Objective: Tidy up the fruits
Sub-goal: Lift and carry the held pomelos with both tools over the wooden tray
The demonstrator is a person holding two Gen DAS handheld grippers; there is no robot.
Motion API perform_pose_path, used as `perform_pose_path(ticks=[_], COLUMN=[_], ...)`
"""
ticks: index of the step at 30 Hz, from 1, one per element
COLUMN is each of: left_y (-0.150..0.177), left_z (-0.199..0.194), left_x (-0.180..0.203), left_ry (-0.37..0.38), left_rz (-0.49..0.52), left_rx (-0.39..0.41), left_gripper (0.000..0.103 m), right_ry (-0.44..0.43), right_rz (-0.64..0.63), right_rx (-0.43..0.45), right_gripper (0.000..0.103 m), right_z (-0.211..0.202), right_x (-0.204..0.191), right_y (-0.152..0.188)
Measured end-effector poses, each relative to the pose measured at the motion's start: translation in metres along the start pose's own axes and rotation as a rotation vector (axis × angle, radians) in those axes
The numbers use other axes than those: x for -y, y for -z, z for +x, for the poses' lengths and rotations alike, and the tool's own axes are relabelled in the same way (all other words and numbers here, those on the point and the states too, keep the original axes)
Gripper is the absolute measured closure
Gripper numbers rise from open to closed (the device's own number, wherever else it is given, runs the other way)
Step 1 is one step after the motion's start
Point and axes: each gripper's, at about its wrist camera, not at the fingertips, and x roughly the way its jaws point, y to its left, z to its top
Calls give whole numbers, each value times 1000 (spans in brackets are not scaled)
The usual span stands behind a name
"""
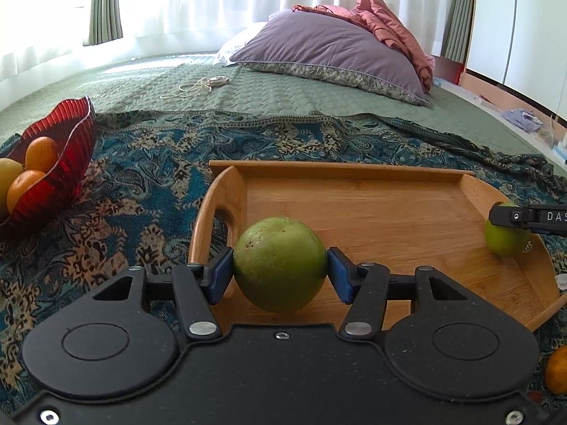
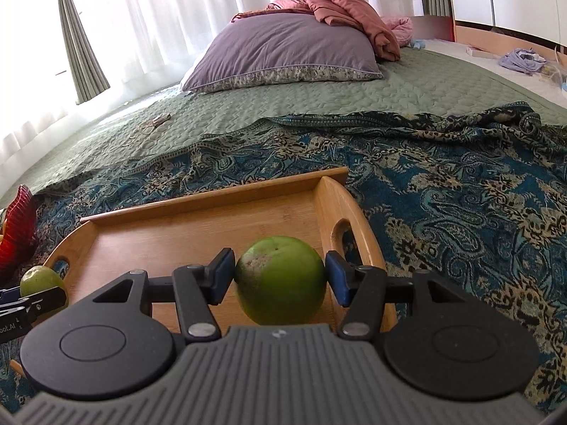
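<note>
- The left tool (image 1: 280, 265) grips a green fruit (image 1: 280, 264) between its blue pads (image 1: 219, 274), over the left end of the wooden tray (image 1: 354, 170) beside the handle cut-out; whether the fruit touches the tray floor cannot be told
- The right tool (image 2: 280, 276) clamps a second green fruit (image 2: 280, 279) the same way, over the tray's right end next to the other handle slot
- The step in hand looks like setting both green fruits down in the tray, 1 at each end
- Do it well by lowering each fruit until it rests on the wood before easing the pads apart; a round fruit let go early will roll on the smooth floor
- Keep the 2 fruits apart and off the handle openings, where they could slip through onto the patterned blanket (image 1: 141, 177)
- The bed under the tray is soft, so press lightly; a hard push could tilt the tray
- Open the pads slowly and evenly, then draw each tool straight back so a pad does not nudge the fruit
- The red bowl (image 1: 71, 163) with orange fruits (image 1: 40, 154) stands to the left, well apart from the tray; another orange fruit (image 1: 558, 370) lies on the blanket near the tray's right corner
</note>
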Motion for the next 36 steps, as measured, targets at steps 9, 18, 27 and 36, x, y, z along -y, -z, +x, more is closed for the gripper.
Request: perform_pose_path(ticks=[9,18,27,36], left_y=[4,5,4,6], left_z=[5,8,8,4], left_x=[2,3,2,3], left_ry=[-1,-8,-7,-27], left_rz=[18,28,26,50], left_rx=[-11,-4,-9,1], left_gripper=[48,48,48,42], right_ry=[7,13,-6,-2], right_rz=[6,-34,-25,-43], right_rx=[2,7,15,24], right_gripper=[43,43,42,41], right_z=[1,0,-3,-8], right_x=[5,1,2,0], right_y=[3,5,6,7])
